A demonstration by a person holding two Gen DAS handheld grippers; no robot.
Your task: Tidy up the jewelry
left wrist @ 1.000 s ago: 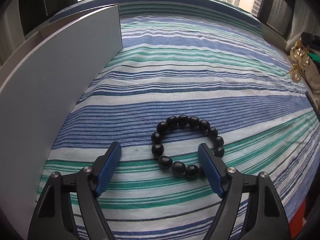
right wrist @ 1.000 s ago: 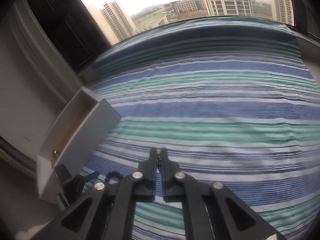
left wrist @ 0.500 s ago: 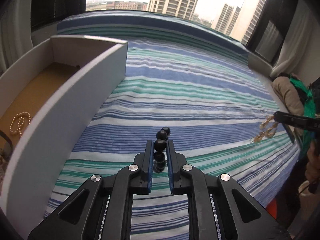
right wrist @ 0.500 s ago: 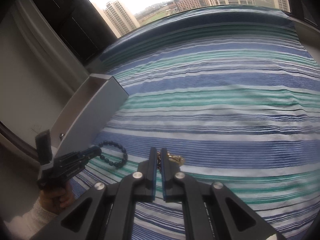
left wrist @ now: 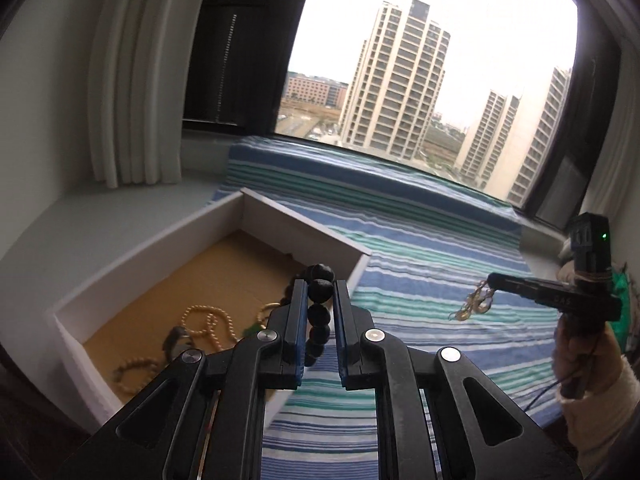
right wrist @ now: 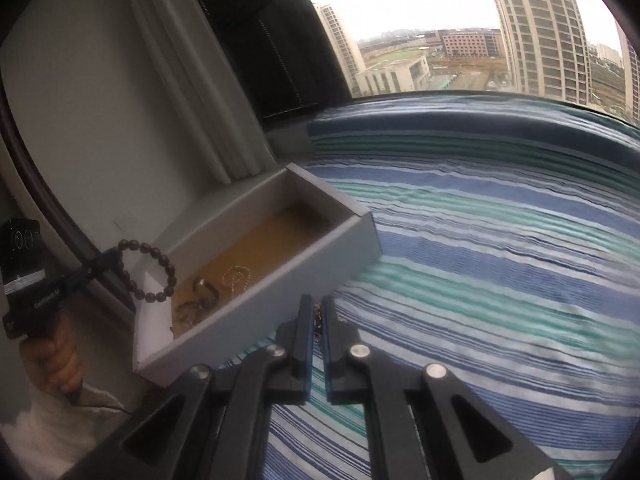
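Note:
My left gripper is shut on a black bead bracelet and holds it in the air over the near right corner of an open white box. From the right wrist view the left gripper shows the bracelet hanging as a ring by the box's near end. My right gripper is shut on a gold chain piece, which dangles from its tips in the left wrist view, above the striped cloth.
The box has a brown floor holding pearl strands and other small jewelry. A blue, green and white striped cloth covers the surface. A window and white curtain stand behind.
My left gripper closed on the black bracelet, lifted it off the cloth and carried it left over the box. My right gripper rose with the gold chain and turned toward the box.

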